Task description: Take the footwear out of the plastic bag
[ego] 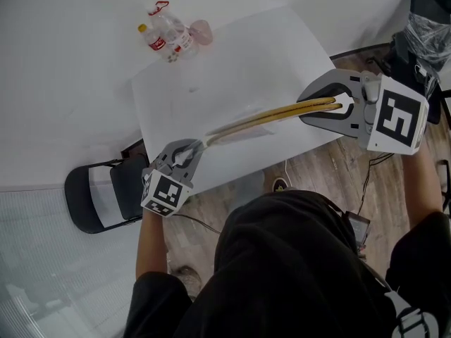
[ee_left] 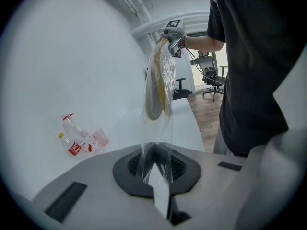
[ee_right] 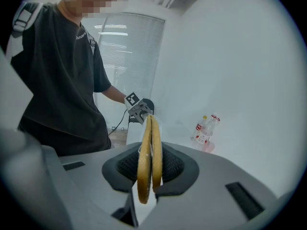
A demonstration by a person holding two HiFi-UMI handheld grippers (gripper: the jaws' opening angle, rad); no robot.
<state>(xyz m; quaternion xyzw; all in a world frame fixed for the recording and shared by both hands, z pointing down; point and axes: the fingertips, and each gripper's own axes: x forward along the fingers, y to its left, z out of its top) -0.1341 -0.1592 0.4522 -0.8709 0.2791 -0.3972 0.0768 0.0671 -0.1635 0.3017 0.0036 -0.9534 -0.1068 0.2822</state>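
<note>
Footwear (ego: 282, 113), 2 yellow soles together, is above the white table (ego: 232, 55), its right end clamped in the right gripper (ego: 317, 108). The left gripper (ego: 197, 146) is closed tight on the left end of the clear plastic bag (ee_left: 163, 123).

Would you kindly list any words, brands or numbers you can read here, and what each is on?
Nothing here is legible.
Red label on the bottle: too small to read.
Cubes on the left gripper and right gripper: square patterns only, no words.
Print on the shirt: too blurred.
</note>
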